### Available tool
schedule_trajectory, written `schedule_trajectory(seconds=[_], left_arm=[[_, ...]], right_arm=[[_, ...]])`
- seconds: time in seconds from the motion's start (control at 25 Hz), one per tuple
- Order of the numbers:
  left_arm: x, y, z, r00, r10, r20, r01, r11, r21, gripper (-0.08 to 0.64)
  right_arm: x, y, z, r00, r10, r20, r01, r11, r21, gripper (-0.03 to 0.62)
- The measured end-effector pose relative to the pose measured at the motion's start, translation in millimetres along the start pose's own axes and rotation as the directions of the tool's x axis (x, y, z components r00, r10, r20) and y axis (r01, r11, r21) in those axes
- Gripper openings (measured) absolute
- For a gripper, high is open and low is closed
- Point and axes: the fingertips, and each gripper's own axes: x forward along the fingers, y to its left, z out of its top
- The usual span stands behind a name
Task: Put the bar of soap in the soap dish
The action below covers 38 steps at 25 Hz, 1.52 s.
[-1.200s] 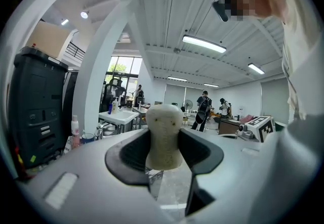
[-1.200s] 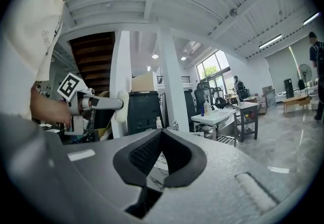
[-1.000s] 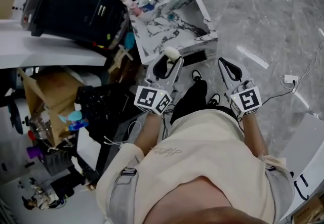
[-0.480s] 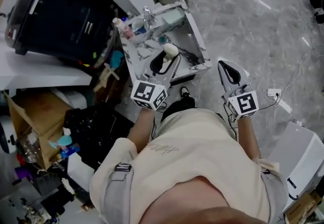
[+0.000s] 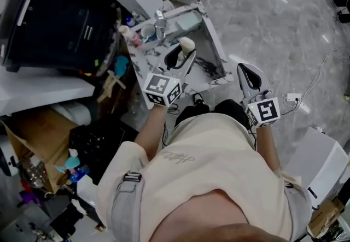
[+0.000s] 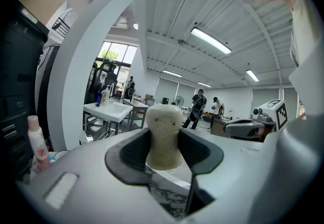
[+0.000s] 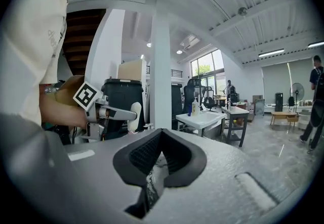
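My left gripper (image 5: 184, 49) is shut on a cream bar of soap (image 5: 187, 43), which it holds above the basin of a small marble sink unit (image 5: 214, 49). A pale green soap dish (image 5: 187, 19) sits on the sink's back ledge, just beyond the soap. In the left gripper view the soap (image 6: 164, 134) stands upright, pinched between the black pads of the left gripper (image 6: 164, 153). My right gripper (image 5: 244, 69) hovers off the sink's right side, shut on nothing. In the right gripper view the right gripper (image 7: 160, 137) has its pads pressed together, and the soap (image 7: 135, 116) shows to the left.
A chrome tap (image 5: 159, 19) and a pink bottle (image 5: 126, 33) stand on the sink's ledge. A big black machine (image 5: 54, 22) sits to the left, with a cardboard box (image 5: 38, 126) and clutter below it. A cable and plug (image 5: 292, 98) lie on the grey floor to the right.
The left gripper has carried the soap forward from the sink's near edge to above the basin, closer to the dish. The right gripper has stayed shut beside the body.
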Motion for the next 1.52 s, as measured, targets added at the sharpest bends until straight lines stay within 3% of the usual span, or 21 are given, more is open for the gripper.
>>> schedule_trajectory(seconds=[0.16, 0.36, 0.56, 0.76, 1.16, 1.4, 1.52], left_arm=[[24, 15, -6, 0.999, 0.023, -0.037, -0.023, 1.000, 0.018, 0.199], [60, 44, -18, 0.989, 0.104, -0.104, -0.100, 0.994, 0.049, 0.199], [89, 74, -36, 0.961, 0.202, -0.190, -0.177, 0.975, 0.136, 0.198], [118, 104, -54, 0.929, 0.250, -0.272, -0.202, 0.961, 0.191, 0.198], [147, 161, -112, 0.826, 0.294, -0.481, -0.187, 0.948, 0.258, 0.198], [163, 171, -142, 0.765, 0.283, -0.578, -0.165, 0.954, 0.249, 0.198], [169, 172, -156, 0.722, 0.280, -0.632, -0.124, 0.952, 0.280, 0.198]], right_arm=[[12, -7, -7, 0.999, 0.042, -0.026, -0.042, 0.999, -0.008, 0.000], [31, -35, -14, 0.995, 0.096, -0.014, -0.096, 0.995, 0.036, 0.000], [46, -72, -11, 0.984, 0.178, 0.009, -0.178, 0.984, 0.026, 0.000], [61, -111, -18, 0.976, 0.217, 0.017, -0.217, 0.976, 0.021, 0.000], [73, -152, -40, 0.965, 0.261, -0.027, -0.259, 0.964, 0.052, 0.000], [71, -170, -55, 0.968, 0.247, -0.053, -0.241, 0.966, 0.093, 0.000], [74, -171, -55, 0.969, 0.243, -0.051, -0.237, 0.966, 0.108, 0.000]])
